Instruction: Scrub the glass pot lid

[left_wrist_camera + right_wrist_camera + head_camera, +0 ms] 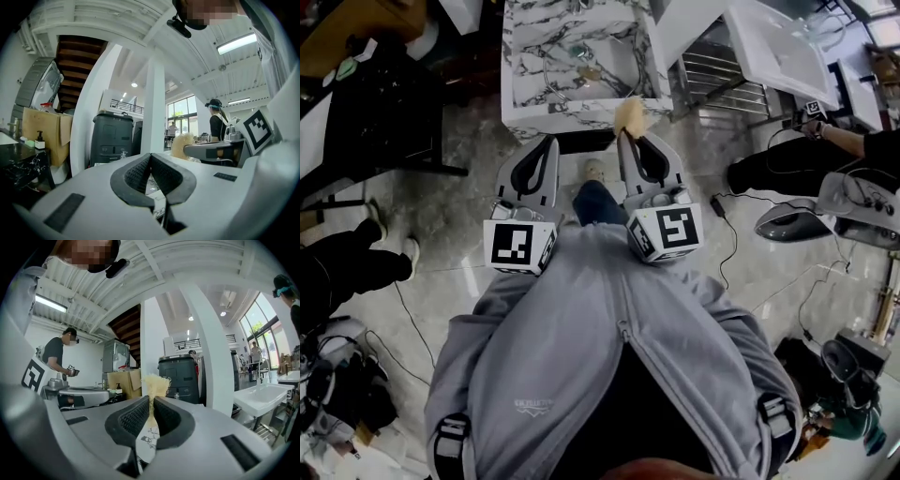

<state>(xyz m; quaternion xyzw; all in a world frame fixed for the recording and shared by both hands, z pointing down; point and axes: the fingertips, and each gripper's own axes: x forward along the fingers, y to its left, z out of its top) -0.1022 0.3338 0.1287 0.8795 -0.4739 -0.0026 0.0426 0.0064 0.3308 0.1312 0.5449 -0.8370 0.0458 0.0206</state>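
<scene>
Grippers side by side, both pointing level at the marble sink (pixel 581 111). The left hand-held gripper (pixel 551 141) has its jaws pressed together, nothing between them. The right hand-held gripper (pixel 624 133) is clamped on a straw-coloured fibre scrubber (pixel 629 114), whose frayed tuft pokes out past the tips, right at the sink's near edge. The glass pot lid (pixel 569 73) lies down in the marble basin, ahead of both grippers and apart from them. Below them, the person's grey jacket (pixel 609 375) fills the head view.
</scene>
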